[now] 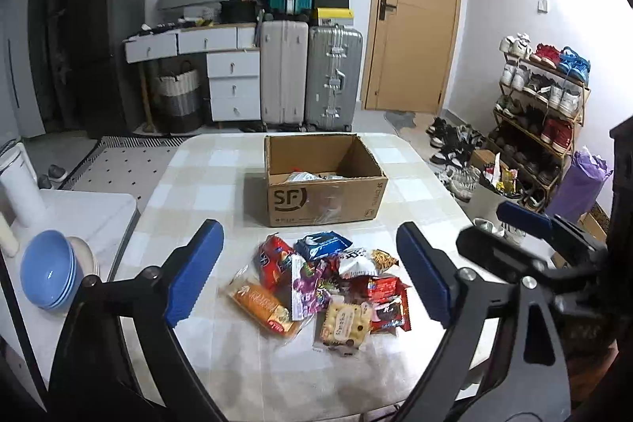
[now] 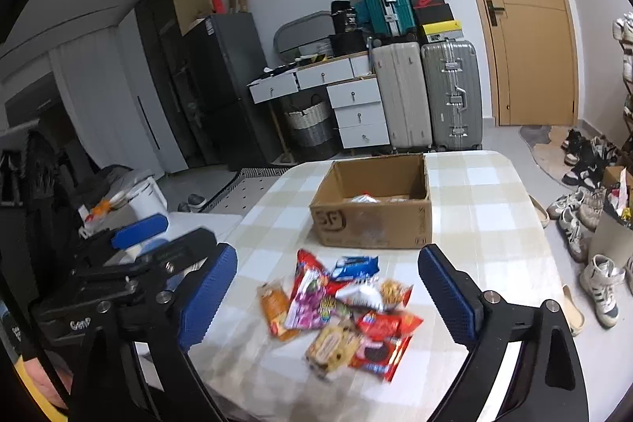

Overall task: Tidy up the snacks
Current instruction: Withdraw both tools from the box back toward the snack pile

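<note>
Cardboard box (image 1: 324, 180) sits mid-table, snacks (image 1: 320, 287) before it; both grippers' jaws apart, empty.

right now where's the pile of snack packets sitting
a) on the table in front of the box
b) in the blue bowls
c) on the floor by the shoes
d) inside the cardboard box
a: the snack packets lie heaped on the checked table, nearer the camera than the cardboard box.

Lived-in home room: far wall lined with suitcases (image 1: 312, 82), a drawer unit (image 1: 233, 86) and a wooden door (image 1: 415, 10); shoe rack (image 1: 542, 97) at right; checked tablecloth (image 1: 190, 184) near.
</note>
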Motion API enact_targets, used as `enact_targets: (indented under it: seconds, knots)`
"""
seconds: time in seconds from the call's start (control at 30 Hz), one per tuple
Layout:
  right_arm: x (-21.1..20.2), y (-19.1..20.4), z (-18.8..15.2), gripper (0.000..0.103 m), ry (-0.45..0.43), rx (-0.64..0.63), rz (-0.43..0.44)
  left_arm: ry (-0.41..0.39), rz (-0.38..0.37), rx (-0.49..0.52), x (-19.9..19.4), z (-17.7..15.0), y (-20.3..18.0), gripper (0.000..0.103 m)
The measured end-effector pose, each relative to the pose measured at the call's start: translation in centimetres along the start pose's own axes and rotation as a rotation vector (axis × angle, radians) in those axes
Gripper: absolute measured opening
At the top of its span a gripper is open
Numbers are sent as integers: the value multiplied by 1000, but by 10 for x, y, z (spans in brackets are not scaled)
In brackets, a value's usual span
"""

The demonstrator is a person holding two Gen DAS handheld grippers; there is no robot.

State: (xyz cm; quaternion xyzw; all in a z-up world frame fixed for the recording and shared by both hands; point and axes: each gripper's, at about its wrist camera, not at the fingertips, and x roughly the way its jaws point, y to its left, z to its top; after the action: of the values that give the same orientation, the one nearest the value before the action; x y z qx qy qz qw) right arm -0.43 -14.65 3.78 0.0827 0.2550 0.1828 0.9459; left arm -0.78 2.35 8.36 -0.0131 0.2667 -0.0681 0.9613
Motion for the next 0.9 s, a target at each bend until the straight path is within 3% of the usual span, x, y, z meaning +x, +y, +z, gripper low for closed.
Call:
enact_targets:
  seconds: [0.13,0.23,0.47,0.73,0.9]
  knots:
    - [-4,7,-28,98,-4,-19,14,-19,43,21,-7,-27,1,102]
    - [1,8,-49,99,0,-33,24,-25,28,5,-5,-48,11,102]
    - [39,-3,-93,99,63,-73,-21,22,22,-58,44,-82,41,102]
    - [88,-21,-112,99,197,-119,-99,180,-15,-130,119,-113,64,102]
    - [113,-31,-120,99,290,-153,-158,185,-17,-96,130,-117,53,102]
